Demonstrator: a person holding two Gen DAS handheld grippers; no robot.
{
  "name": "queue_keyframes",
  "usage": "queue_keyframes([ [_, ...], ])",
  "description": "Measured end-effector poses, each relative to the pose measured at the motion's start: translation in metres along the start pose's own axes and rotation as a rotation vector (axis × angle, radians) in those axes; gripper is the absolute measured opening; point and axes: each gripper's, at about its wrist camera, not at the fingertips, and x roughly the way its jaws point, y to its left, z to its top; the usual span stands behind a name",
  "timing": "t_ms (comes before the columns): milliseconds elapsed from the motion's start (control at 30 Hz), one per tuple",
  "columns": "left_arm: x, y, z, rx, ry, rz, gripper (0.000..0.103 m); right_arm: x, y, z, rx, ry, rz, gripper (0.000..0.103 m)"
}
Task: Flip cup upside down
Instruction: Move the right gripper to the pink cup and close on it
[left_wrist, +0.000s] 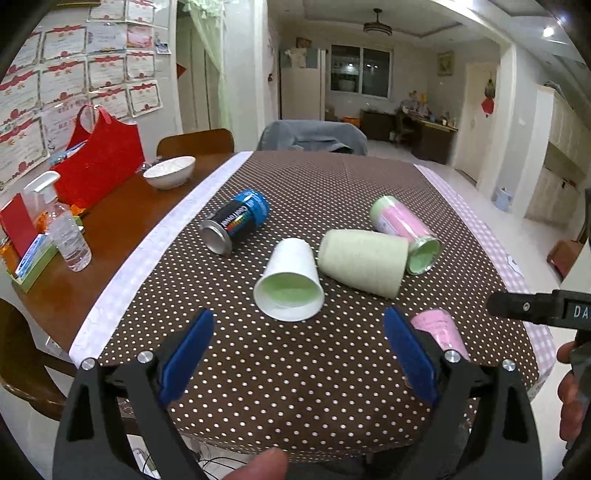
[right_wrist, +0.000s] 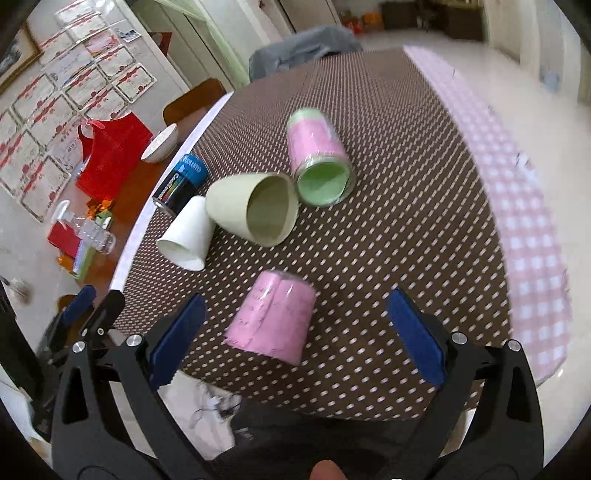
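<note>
A pink cup (right_wrist: 271, 317) stands upside down on the dotted brown cloth near the front edge, between the blue pads of my open right gripper (right_wrist: 295, 332); it also shows in the left wrist view (left_wrist: 441, 330). A white paper cup (left_wrist: 291, 280) lies on its side, mouth toward my open, empty left gripper (left_wrist: 297, 350). A pale green cup (left_wrist: 364, 262) lies on its side beside it. A pink and green jar (left_wrist: 404, 232) and a dark can (left_wrist: 236, 223) also lie on their sides.
The table's left part is bare wood with a white bowl (left_wrist: 170, 171), a red bag (left_wrist: 99, 166), a spray bottle (left_wrist: 66, 236) and a box of small things. Chairs stand behind the table. The cloth's pink checked border (right_wrist: 517, 206) hangs at the right edge.
</note>
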Motion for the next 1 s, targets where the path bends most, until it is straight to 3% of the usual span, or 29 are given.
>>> queue_keyframes([
  [767, 0.019, 0.044, -0.011, -0.096, -0.002, -0.02, 0.091, 0.083, 0.024, 0.023, 0.141, 0.322, -0.041, 0.096],
  [867, 0.02, 0.044, -0.012, -0.097, 0.0, -0.024, 0.091, 0.094, 0.027, 0.024, 0.137, 0.356, -0.053, 0.088],
  [1000, 0.021, 0.045, -0.014, -0.099, 0.003, -0.025, 0.091, 0.11, 0.025, 0.023, 0.123, 0.403, -0.083, 0.061],
])
